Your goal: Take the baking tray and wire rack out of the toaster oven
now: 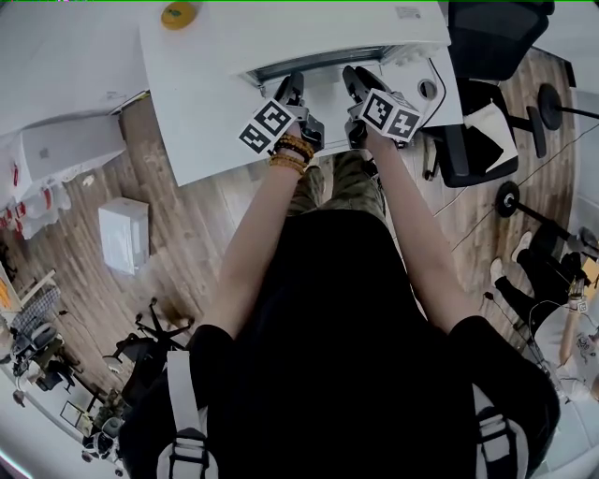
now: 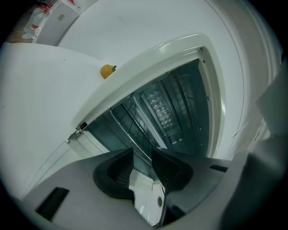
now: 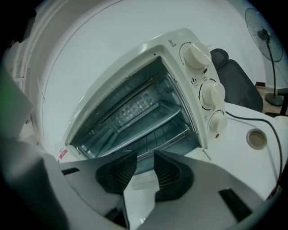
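The white toaster oven stands open on the white table, its door folded down toward me. Inside, the baking tray sits on a shelf level with the wire rack just below it; the wire rack also shows in the left gripper view. My left gripper hovers at the left of the oven mouth, jaws apart, gripping nothing. My right gripper is at the right of the mouth, also open and empty. The white edge of the lowered door shows below both pairs of jaws.
Three control knobs line the oven's right side, and a black cable runs past a round table grommet. A small yellow-orange object lies on the far table. A black office chair stands at the right.
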`<state>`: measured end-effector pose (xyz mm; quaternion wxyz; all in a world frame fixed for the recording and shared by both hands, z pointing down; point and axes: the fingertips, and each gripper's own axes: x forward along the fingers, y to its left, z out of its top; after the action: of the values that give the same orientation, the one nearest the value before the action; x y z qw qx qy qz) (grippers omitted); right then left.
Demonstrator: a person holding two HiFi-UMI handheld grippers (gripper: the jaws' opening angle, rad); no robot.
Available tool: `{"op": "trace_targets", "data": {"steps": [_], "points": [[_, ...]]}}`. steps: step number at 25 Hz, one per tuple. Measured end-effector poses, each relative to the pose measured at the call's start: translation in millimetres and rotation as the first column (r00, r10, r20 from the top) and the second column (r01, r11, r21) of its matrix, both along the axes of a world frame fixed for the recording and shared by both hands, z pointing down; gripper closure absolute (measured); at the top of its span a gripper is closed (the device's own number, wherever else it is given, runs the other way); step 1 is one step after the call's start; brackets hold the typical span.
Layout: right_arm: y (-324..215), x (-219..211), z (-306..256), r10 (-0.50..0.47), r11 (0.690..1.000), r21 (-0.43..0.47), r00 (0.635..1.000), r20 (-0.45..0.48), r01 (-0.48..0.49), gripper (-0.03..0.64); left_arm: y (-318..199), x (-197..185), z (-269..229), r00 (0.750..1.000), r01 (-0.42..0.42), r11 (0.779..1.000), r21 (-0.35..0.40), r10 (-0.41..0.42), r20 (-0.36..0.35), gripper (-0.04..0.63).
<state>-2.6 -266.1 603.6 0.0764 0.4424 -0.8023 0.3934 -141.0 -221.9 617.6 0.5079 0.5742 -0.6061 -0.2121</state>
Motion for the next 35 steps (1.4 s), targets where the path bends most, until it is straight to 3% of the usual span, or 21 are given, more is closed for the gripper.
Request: {"op": "trace_targets", "data": {"steps": [6,12,24,27,32,35], "points": [[-11.7,3.8,14.0,0.022,0.998,-0.054,1.000,0.017,-0.021,0.488,-8.8,-5.9,9.4,0.997,0.048,0.999,-0.025,-0.049,-0.055,0.491],[-25.2,-0.1,27.7,-0.013,0.997,-0.072,1.000,-0.013,0.012,0.488,-19.1,-10.8,14.7,0.997,0.061,0.997,-0.038,-0.063,-0.044,0.491],[-48.3,-8.8,39.9,0.027,0.990,-0.141,0.999,0.040,-0.021,0.489,-34.4,-21.9,25.7,0.991,0.105,0.992,-0.075,-0.111,-0.080,0.491],[-48.7,-11.3,44.0,0.058,0.983,-0.177,0.994,0.088,-0.041,0.514,-37.2,-28.9,28.7,0.989,0.115,0.989,-0.089,-0.122,-0.080,0.491],[-51.4,-3.2,50.2,0.147,0.958,-0.275,0.961,0.234,-0.080,0.497,-37.6,-25.0,38.9,0.982,0.136,0.983,-0.121,-0.150,-0.118,0.491],[-58.7,-4.7,51.5,0.177,0.950,-0.296,0.952,0.251,-0.099,0.497,-38.4,-26.8,43.0,0.978,0.142,0.982,-0.125,-0.159,-0.134,0.491]]}}
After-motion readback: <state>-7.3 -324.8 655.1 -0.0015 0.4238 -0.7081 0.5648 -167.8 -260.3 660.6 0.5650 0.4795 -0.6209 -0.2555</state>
